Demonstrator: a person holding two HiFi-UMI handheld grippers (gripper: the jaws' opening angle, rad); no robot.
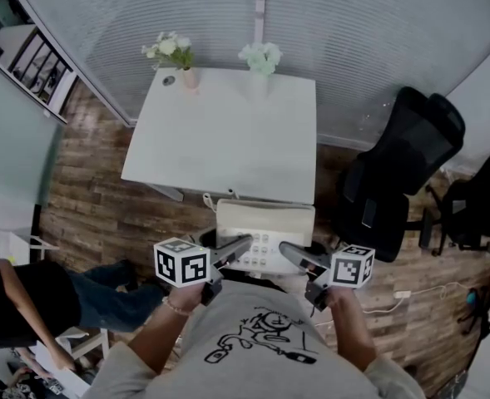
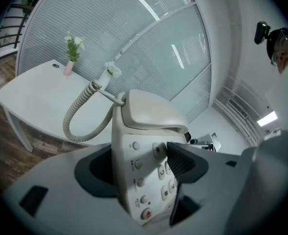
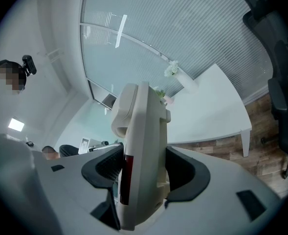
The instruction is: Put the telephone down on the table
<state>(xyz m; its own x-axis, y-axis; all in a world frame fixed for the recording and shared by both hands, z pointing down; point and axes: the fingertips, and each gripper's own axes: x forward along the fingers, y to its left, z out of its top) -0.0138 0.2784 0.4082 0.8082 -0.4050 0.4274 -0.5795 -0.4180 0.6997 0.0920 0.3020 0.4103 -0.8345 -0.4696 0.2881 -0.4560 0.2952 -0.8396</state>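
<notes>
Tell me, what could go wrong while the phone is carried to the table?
1. The handset only rests on top of the telephone; a tilt might make it slide off.
2. The coiled cord hangs loose and could snag on the edge of the table.
3. The left gripper and right gripper pinch only the telephone's side edges, so it may slip out.

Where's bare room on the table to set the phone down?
Near and middle of the white table are bare, from the edge nearest the telephone back to the pink vase and the white-flower vase. Only the far edge is crowded, around those two. The right side looks tighter: the office chair stands there.
</notes>
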